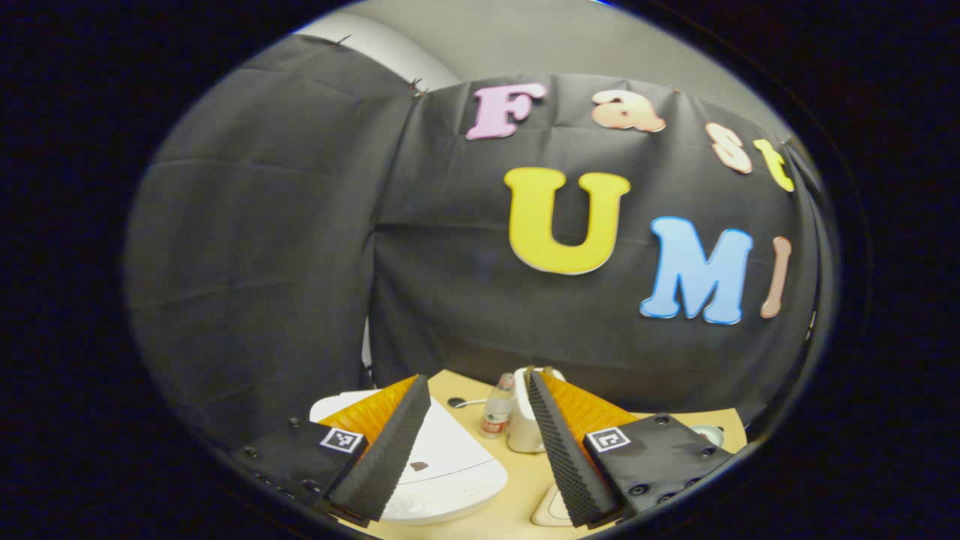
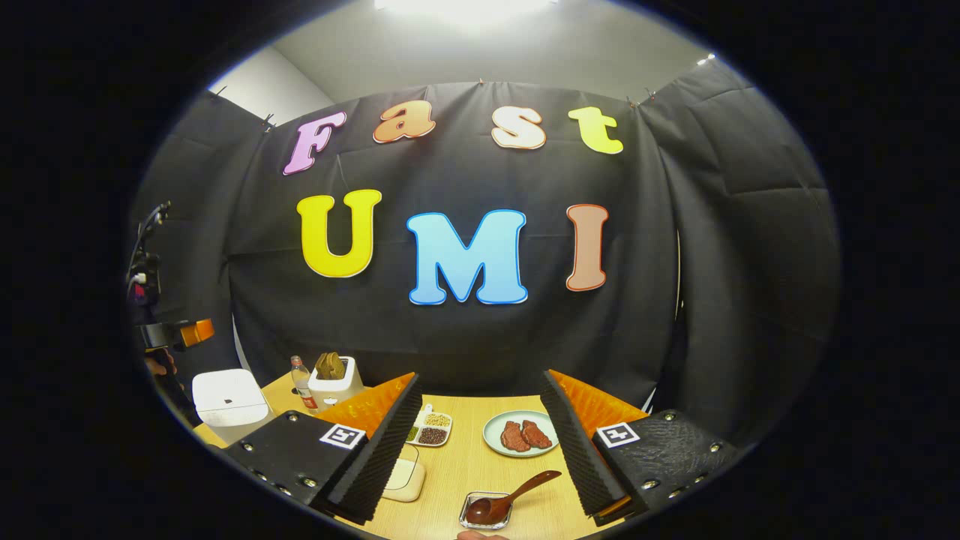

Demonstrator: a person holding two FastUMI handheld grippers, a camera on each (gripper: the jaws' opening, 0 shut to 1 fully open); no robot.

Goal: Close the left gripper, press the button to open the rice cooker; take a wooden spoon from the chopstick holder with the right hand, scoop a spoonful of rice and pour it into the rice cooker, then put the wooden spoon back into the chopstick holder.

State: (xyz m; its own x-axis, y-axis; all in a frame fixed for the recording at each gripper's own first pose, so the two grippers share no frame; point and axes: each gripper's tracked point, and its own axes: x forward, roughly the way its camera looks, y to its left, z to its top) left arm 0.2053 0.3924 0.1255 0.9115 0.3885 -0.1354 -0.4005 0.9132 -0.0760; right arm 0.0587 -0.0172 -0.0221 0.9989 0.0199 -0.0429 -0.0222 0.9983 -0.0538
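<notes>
Here the pale wooden desk [image 2: 457,465] carries a smooth white, boxy rice cooker [image 2: 229,401] at lower left of the right gripper view, lid down. Lower centre, a glossy brown wooden spoon [image 2: 510,499] rests in a small clear dish [image 2: 486,511]. Both the left gripper [image 1: 480,442] and right gripper [image 2: 480,450] gape wide, ribbed pads holding nothing.

left gripper view: high over rice cooker [image 1: 442,465] | right gripper view: farther back (both share it)

bottle [image 1: 496,411] beside holder [image 1: 523,420] — rice cooker [image 1: 442,465] near
</notes>
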